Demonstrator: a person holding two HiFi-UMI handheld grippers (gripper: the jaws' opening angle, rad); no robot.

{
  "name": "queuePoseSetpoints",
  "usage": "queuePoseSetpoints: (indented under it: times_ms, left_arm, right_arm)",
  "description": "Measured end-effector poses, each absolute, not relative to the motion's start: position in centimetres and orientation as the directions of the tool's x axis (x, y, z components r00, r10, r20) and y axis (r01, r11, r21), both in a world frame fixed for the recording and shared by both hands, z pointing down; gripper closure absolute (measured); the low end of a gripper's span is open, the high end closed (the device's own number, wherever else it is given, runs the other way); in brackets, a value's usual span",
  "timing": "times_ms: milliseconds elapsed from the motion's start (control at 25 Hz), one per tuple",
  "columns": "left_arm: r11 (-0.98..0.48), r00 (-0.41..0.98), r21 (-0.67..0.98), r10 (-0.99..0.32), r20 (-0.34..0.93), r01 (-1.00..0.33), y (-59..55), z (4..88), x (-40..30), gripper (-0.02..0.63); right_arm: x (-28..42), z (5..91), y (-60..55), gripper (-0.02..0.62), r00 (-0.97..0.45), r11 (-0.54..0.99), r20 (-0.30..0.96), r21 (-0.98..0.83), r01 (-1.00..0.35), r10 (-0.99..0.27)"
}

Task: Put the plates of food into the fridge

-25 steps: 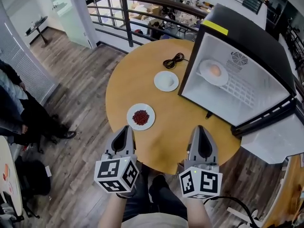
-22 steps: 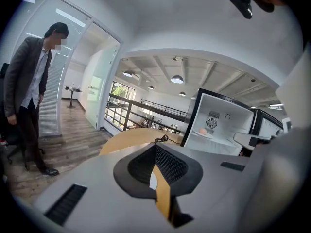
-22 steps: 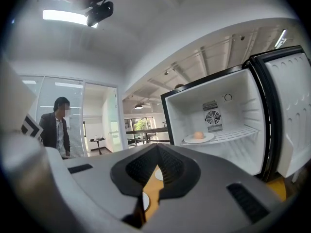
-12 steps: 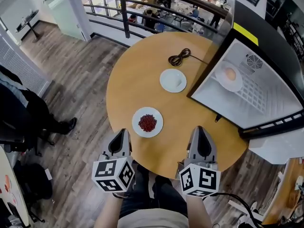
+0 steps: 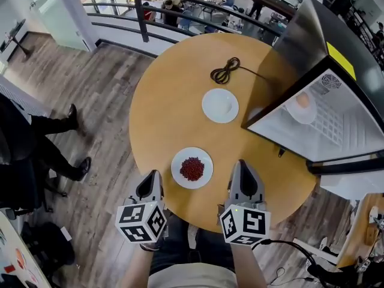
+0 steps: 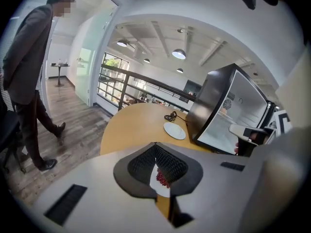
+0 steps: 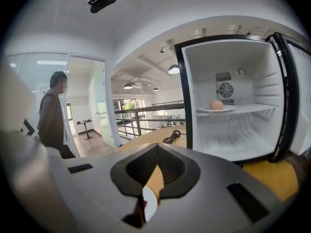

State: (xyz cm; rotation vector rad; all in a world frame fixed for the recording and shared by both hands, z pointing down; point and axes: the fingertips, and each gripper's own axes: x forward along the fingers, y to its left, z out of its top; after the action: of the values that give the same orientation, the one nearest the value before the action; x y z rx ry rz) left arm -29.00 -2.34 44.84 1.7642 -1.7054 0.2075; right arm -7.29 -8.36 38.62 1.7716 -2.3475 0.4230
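Left gripper (image 5: 152, 180) and right gripper (image 5: 242, 168): jaws of each brought together, nothing between them. Both are held over the near rim of the table (image 5: 157, 110), low in the frame.

The plate of red food (image 5: 192, 168) lies on the table between the two tips, just ahead of them. Over the last second it has drawn lower in the frame and closer to the grippers. The fridge (image 5: 336, 65) has slid toward the right edge.

Judgement: the person has closed in on this plate. It is the likely next pick, and the jaws must part first.

The second plate (image 5: 220, 105), white with pale contents, sits at mid-table near the fridge mouth and is not yet stored.

The fridge is open. Its upper shelf carries a plate with one round tan item (image 5: 302, 107); the space below shows nothing. A coiled cable (image 5: 225, 71) lies beyond, toward the upper centre.
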Motion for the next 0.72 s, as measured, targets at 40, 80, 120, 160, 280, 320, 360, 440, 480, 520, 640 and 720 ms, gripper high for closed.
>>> queuePoseSetpoints:
  times_ms: [40,80,120,160,280,320,360,440,480,520,640,720]
  left_arm:
    - [0.069,0.146,0.35,-0.822,0.551,-0.934,-2.7,45.2,-29.1,0.598]
    - [0.061,0.158,0.354,-0.814,0.559,-0.933,-2.9,45.6,-29.2,0.598]
    - [0.052,0.172,0.358,-0.807,0.565,-0.932,-3.2,45.9,-29.2,0.598]
    - [0.042,0.185,0.361,-0.799,0.572,-0.932,-3.4,46.2,-29.2,0.598]
    - [0.015,0.226,0.374,-0.772,0.593,-0.927,-3.7,47.3,-28.9,0.598]
    - [0.009,0.239,0.379,-0.763,0.601,-0.925,-3.7,47.8,-28.7,0.598]
    - [0.003,0.25,0.384,-0.753,0.608,-0.923,-3.7,48.2,-28.6,0.598]
    - [-0.002,0.266,0.389,-0.734,0.625,-0.921,-3.6,49.1,-28.3,0.598]
    - [-0.002,0.27,0.39,-0.725,0.634,-0.921,-3.4,49.6,-28.3,0.598]
    - [0.0,0.272,0.39,-0.716,0.643,-0.921,-3.3,50.0,-28.2,0.598]
    - [0.011,0.276,0.391,-0.688,0.671,-0.92,-2.8,51.5,-27.9,0.598]
    - [0.026,0.284,0.401,-0.664,0.692,-0.916,-2.5,52.6,-27.6,0.598]
  right_arm:
    - [-7.4,39.2,-8.4,0.583,-0.272,0.242,0.317,-0.131,-0.961,-0.908]
    - [-7.5,39.8,-8.5,0.583,-0.264,0.23,0.331,-0.138,-0.963,-0.906]
    - [-7.6,40.4,-8.5,0.583,-0.255,0.218,0.344,-0.144,-0.965,-0.903]
    - [-7.7,40.9,-8.5,0.583,-0.249,0.207,0.355,-0.153,-0.966,-0.901]
    - [-8.2,42.0,-8.2,0.583,-0.266,0.202,0.366,-0.203,-0.958,-0.892]
    - [-8.4,42.2,-8.0,0.583,-0.279,0.21,0.364,-0.218,-0.953,-0.889]
    - [-8.6,42.5,-7.8,0.583,-0.291,0.218,0.362,-0.23,-0.948,-0.885]
    - [-8.9,43.3,-7.5,0.583,-0.309,0.226,0.372,-0.249,-0.942,-0.875]
    - [-9.0,43.8,-7.2,0.583,-0.312,0.223,0.384,-0.259,-0.94,-0.869]
    - [-9.0,44.5,-7.0,0.583,-0.314,0.217,0.399,-0.27,-0.938,-0.861]
    - [-9.1,46.7,-6.2,0.583,-0.325,0.197,0.451,-0.308,-0.931,-0.831]
    - [-9.2,48.5,-5.6,0.583,-0.339,0.181,0.487,-0.342,-0.922,-0.805]
